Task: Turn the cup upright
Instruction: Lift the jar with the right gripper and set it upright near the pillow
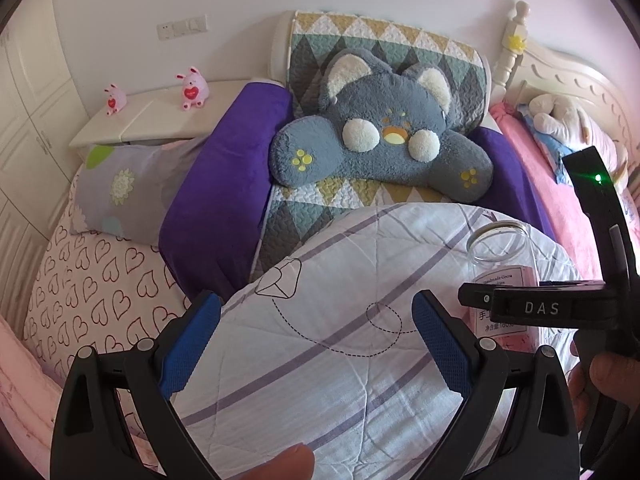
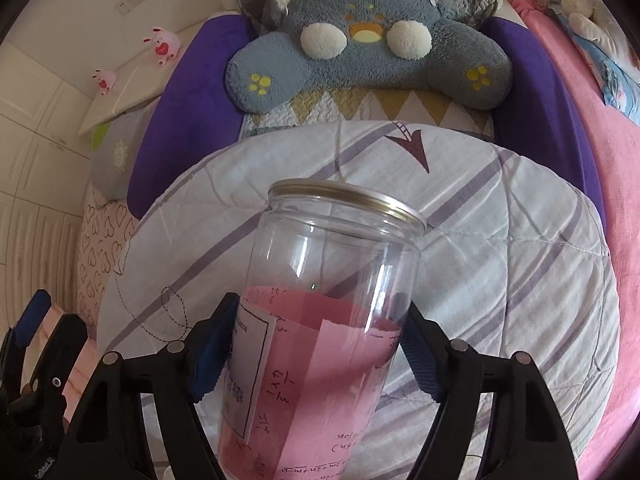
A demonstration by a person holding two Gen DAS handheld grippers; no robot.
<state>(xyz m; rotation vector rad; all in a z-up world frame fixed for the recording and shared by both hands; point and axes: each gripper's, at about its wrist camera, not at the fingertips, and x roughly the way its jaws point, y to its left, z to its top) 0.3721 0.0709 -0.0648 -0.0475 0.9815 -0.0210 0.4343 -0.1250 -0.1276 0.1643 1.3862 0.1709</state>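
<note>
Across the lower half of both frames spreads the white quilt (image 1: 320, 312) with lilac stripes; above it, top centre, lies a grey plush cat cushion (image 1: 380, 136). Centre of my right wrist view, the clear plastic cup (image 2: 328, 312), pink paper inside and gold rim uppermost, stands upright, leaning slightly. My right gripper (image 2: 316, 340) has its blue pads pressed against the cup's sides. My left gripper (image 1: 316, 340) hangs over the quilt, jaws wide apart, holding nothing.
</note>
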